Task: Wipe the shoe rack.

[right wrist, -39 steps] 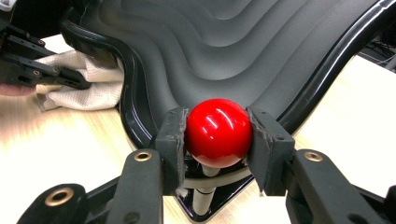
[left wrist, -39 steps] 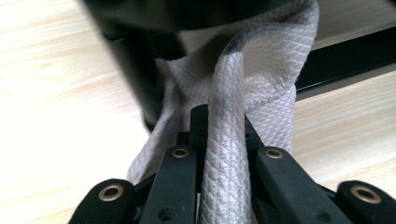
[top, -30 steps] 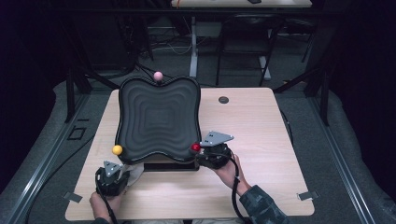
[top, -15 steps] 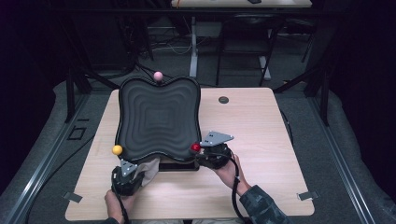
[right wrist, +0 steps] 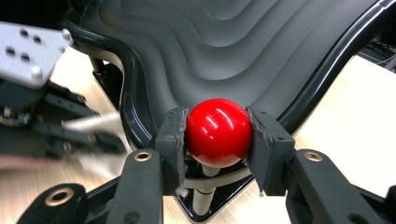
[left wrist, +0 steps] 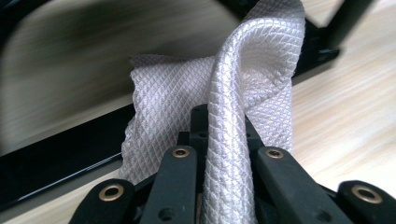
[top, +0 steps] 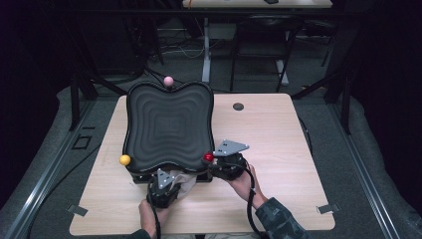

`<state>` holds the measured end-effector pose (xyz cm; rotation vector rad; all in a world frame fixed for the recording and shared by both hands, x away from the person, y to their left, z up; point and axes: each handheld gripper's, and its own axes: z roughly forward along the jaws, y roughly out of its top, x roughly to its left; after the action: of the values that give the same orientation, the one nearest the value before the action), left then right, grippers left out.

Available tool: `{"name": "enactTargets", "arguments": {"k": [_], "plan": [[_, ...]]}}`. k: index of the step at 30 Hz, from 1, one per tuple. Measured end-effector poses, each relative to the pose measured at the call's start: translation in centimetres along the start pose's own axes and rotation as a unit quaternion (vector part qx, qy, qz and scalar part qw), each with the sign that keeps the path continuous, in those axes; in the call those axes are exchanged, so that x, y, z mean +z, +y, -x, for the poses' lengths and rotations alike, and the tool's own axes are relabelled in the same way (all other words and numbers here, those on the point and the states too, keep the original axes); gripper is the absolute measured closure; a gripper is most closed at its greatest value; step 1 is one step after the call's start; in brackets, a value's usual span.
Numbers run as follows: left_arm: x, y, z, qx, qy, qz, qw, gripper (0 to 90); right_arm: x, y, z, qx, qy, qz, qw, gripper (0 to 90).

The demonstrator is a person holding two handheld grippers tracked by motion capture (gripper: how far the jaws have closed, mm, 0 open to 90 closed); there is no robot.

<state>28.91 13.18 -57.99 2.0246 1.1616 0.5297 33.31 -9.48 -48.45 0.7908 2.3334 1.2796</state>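
A black wavy tray (top: 169, 124) sits on a low stand on the wooden table. It carries a pink knob (top: 168, 80) at the far edge, a yellow knob (top: 125, 160) at the near left and a red ball knob (top: 208, 157) at the near right. My right gripper (right wrist: 218, 133) is shut on the red ball knob (right wrist: 218, 128), one pad on each side. My left gripper (left wrist: 224, 135) is shut on a white textured cloth (left wrist: 233, 84), which drapes up over the jaws. In the high view the left gripper (top: 168, 183) holds the cloth (top: 187, 180) at the tray's near edge, just left of the right gripper (top: 217, 162).
A small dark round disc (top: 238, 106) lies on the table to the right of the tray's far corner. Bare wood (top: 278, 144) stretches to the right of the tray. Black frame legs and another table stand beyond the far edge.
My left gripper has slid to the right along the tray's near edge with the cloth in it, closing in on the right gripper. The right gripper has stayed on the red ball.
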Motion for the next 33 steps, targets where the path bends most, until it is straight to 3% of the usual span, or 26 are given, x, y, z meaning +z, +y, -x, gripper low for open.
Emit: {"name": "enactTargets", "arguments": {"k": [7,10,13,16,22,26,33], "plan": [[1.3,1.0,2.8,0.032,-0.04,0.004,0.9987,82.3,0.0,0.0,0.0,0.0,0.0,-0.001,1.0,59.9],[1.3,1.2,3.0,0.041,-0.056,0.001,0.9976,82.2,0.0,0.0,0.0,0.001,0.0,-0.001,1.0,59.9],[1.0,1.2,2.6,0.037,-0.058,-0.001,0.9976,82.3,0.0,0.0,0.0,-0.001,0.0,-0.001,1.0,60.0],[0.4,0.9,1.3,0.028,-0.048,-0.003,0.9984,82.3,0.0,0.0,0.0,-0.003,0.0,-0.001,1.0,59.9],[-1.9,-0.3,-3.1,-0.013,-0.017,-0.018,0.9996,82.4,0.0,0.0,0.0,-0.003,-0.001,-0.001,1.0,60.0],[-3.6,-1.2,-5.9,-0.028,0.004,-0.031,0.9991,82.5,0.0,0.0,0.0,-0.003,-0.001,-0.001,1.0,59.9],[-5.9,-2.7,-9.1,-0.045,0.039,-0.043,0.9973,82.6,0.0,0.0,0.0,-0.003,-0.002,-0.001,1.0,59.9]]}}
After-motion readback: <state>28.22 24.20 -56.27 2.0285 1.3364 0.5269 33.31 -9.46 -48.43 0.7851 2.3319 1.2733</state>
